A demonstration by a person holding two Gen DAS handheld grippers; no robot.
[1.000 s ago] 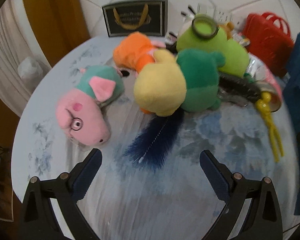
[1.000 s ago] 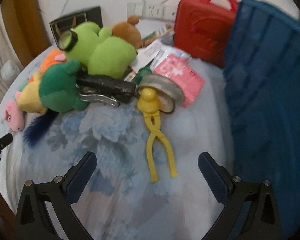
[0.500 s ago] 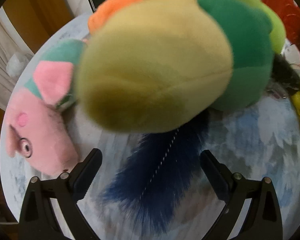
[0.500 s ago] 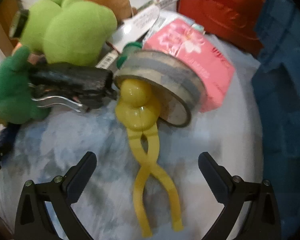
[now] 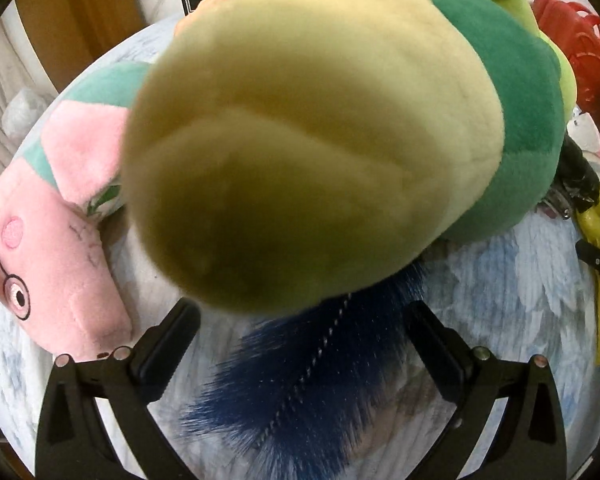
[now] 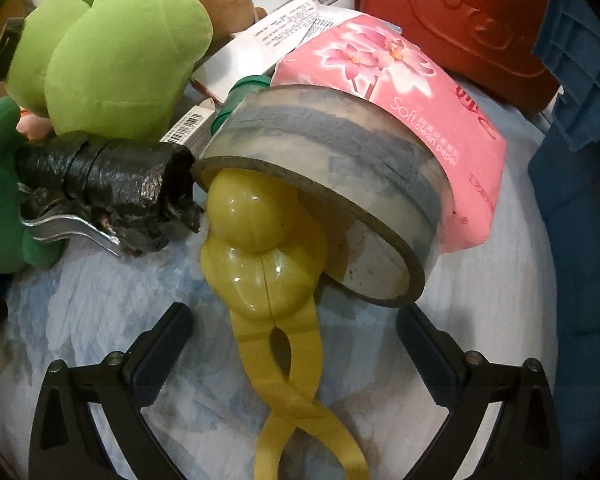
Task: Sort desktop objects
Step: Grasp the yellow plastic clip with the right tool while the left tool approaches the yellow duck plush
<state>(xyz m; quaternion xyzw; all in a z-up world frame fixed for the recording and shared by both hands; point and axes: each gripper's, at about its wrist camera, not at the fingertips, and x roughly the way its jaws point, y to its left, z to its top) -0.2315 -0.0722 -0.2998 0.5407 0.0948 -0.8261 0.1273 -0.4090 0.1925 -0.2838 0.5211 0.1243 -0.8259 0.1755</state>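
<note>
The left tongs (image 5: 302, 344) are held apart, with nothing between them. The left wrist view is filled from 12 o'clock to the centre by a yellow plush toy (image 5: 312, 140), whose dark green part (image 5: 520, 128) lies at 2 o'clock. A blue feather duster (image 5: 300, 392) is seen under it on the counter (image 5: 500, 300), and a pink pig plush (image 5: 56, 248) lies at 9 o'clock.

The right tongs (image 6: 294, 344) are likewise spread apart, with the yellow plastic clamp (image 6: 268, 264) lying between them. A tape roll (image 6: 324, 184) is propped over the clamp's head, against a pink tissue pack (image 6: 412, 92). A light green plush (image 6: 112, 52) sits at 10 o'clock.
</note>
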